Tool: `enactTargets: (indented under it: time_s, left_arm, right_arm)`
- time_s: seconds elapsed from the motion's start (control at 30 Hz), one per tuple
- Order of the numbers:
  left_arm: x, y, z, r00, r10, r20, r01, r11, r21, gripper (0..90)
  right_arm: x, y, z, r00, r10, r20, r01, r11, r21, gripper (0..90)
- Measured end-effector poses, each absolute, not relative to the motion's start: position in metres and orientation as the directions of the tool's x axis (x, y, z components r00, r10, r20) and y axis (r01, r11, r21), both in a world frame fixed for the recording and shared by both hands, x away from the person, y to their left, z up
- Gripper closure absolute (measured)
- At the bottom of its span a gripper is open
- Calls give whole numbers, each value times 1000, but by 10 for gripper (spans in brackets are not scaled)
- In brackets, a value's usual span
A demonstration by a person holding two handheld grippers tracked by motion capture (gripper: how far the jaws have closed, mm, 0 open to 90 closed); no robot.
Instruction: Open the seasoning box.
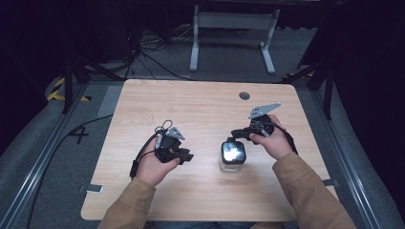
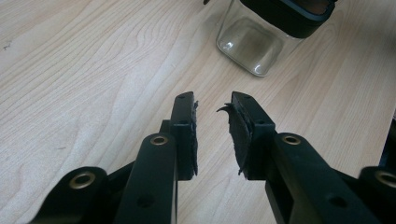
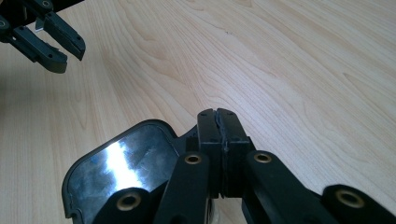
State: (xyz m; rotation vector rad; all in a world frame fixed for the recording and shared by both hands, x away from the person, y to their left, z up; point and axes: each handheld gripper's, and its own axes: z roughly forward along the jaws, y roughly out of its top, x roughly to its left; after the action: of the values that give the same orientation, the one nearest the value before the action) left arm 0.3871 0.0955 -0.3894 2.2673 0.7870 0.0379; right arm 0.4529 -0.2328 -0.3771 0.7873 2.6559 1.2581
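1. While sitting upright near the table's [image 1: 143,100] middle, glass jar [image 1: 232,157] under black lid [image 1: 233,151] looking rigid, fragile and slick; probably light, since seeming empty.
2. Suggesting gripping across the lid rim or flat glass walls, not the rounded corners.
3. Hovering at the lid's edge: right gripper [image 3: 218,116], clenched pad to pad, grasping nothing.
4. Pointing toward the jar from well apart: left gripper [image 2: 212,105], jaws parted, nothing between them.
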Motion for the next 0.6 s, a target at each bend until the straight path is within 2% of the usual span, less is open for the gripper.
enactTargets:
  time_s: [0.6]
  left_arm:
    - [386, 92, -391, 813, 546, -201, 527, -545, 652, 715]
  right_arm:
    - [455, -236, -377, -850, 498, 171, 448, 514, 732, 900]
